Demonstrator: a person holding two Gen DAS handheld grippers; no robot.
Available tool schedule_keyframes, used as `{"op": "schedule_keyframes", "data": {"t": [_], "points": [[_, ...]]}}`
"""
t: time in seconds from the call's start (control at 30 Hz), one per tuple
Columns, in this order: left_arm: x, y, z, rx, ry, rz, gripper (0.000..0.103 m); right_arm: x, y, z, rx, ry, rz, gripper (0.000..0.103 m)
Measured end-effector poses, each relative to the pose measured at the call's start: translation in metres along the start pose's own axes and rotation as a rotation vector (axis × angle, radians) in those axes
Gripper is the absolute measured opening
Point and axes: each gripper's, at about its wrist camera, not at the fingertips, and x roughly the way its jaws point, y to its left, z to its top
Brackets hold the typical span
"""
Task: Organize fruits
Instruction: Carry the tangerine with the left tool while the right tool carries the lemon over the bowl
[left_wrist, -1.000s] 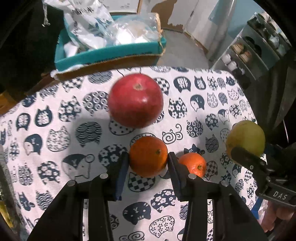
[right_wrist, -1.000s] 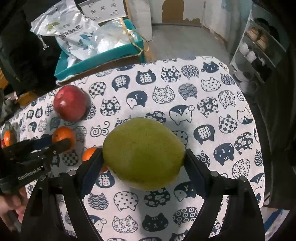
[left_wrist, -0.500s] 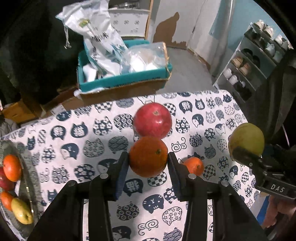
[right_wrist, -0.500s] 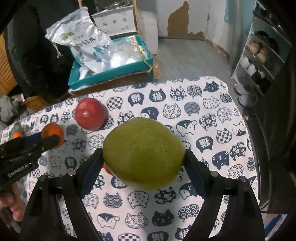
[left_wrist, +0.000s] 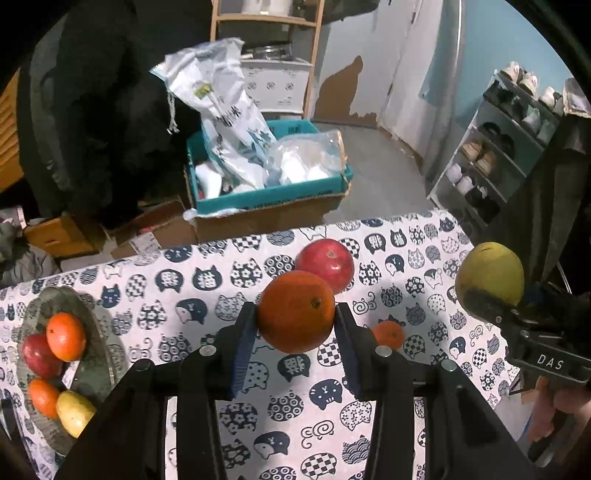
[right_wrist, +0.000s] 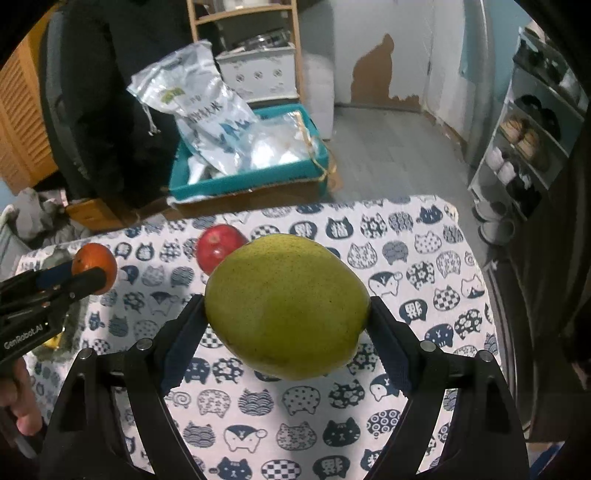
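Orange peel: the orange looks firm and slightly dimpled, so the pads should bite well; likely light, round enough to roll if set down carelessly.
Green fruit: the big green-yellow fruit — a pear or mango, I cannot tell which — looks heavier and smooth-skinned; probably bruises if squeezed hard.
Where to hold: across the widest middle of each fruit, pads on opposite sides, which is how both are taken now.
Left gripper: fingers drawn in narrow, clamped on the orange at its two flanks; the fruit hangs clear above the desk.
Right gripper: fingers spread wide, yet pressed on both sides of the green fruit — a full grip on a broad thing, lifted off the cloth.
Left on the desk: a red apple behind the orange and a small tangerine just beside the left gripper's right finger.
Plate: a grey plate at the desk's left edge already carries oranges, a red fruit and a yellow one.
Judgement: both fruits seem bound for that plate; the risk is crowding, since a round fruit lowered onto the pile could roll off.
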Motion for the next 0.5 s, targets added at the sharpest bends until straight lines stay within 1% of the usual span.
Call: {"op": "schedule_keyframes", "data": {"t": [0.3,0.5], "points": [[-0.037,0.019,-0.001,-0.035,-0.058,0.008,0.043,-0.025,0.029,0.011,-0.052,-0.061,0.04,0.085],[-0.06,0.031,-0.004,-0.04,-0.095,0.024,0.043,-0.039,0.052,0.018,-0.092,-0.096,0.078,0.085]]}}
